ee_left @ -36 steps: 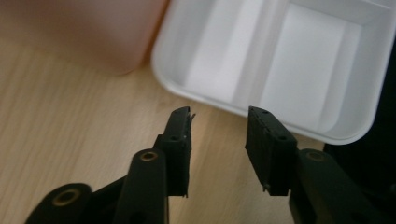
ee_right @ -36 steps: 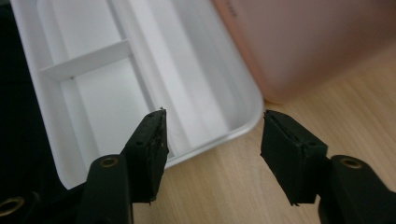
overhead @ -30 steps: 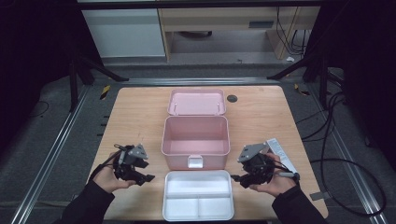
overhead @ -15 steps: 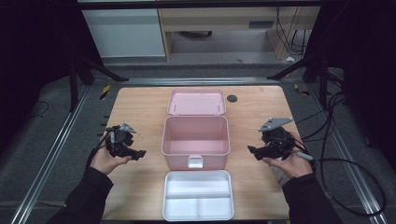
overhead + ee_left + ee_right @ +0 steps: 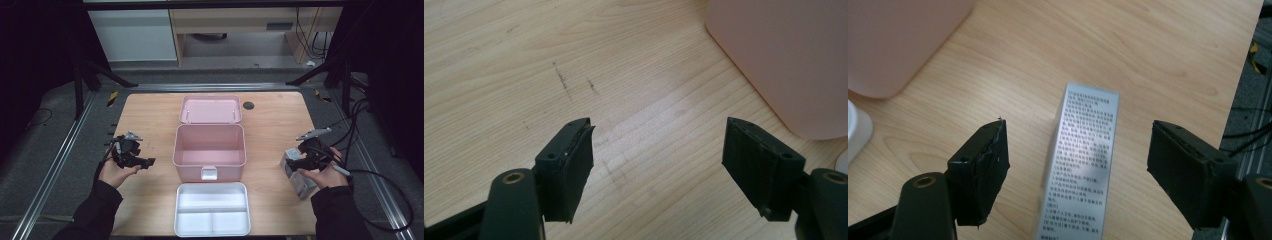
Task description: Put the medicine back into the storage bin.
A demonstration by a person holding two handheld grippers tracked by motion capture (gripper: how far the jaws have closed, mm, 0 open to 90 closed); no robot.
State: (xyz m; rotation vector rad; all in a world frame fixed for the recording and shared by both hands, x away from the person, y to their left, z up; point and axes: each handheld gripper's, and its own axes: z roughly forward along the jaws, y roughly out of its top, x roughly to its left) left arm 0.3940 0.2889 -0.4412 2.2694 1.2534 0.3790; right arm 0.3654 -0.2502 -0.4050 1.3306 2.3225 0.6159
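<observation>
**Open pink box mid-desk, both grippers apart**

Pink box (image 5: 209, 151) at desk (image 5: 150, 112) centre, open, nothing inside. Detached pink lid (image 5: 210, 109) just beyond at 12 o'clock, touching or nearly so. White divided tray (image 5: 212, 208) at 6 o'clock by near edge, compartments bare. Left gripper (image 5: 141, 161) at 9 o'clock of box, fingers (image 5: 574, 165) wide apart over bare wood, box corner close at its upper right. Right gripper (image 5: 295, 163) at 3 o'clock, fingers (image 5: 983, 167) spread wide, straddling silver printed carton (image 5: 1083, 160) lying flat near right desk edge, not touching. Free wood left of box and far right corner; small dark grommet (image 5: 248, 105) at 1 o'clock.
</observation>
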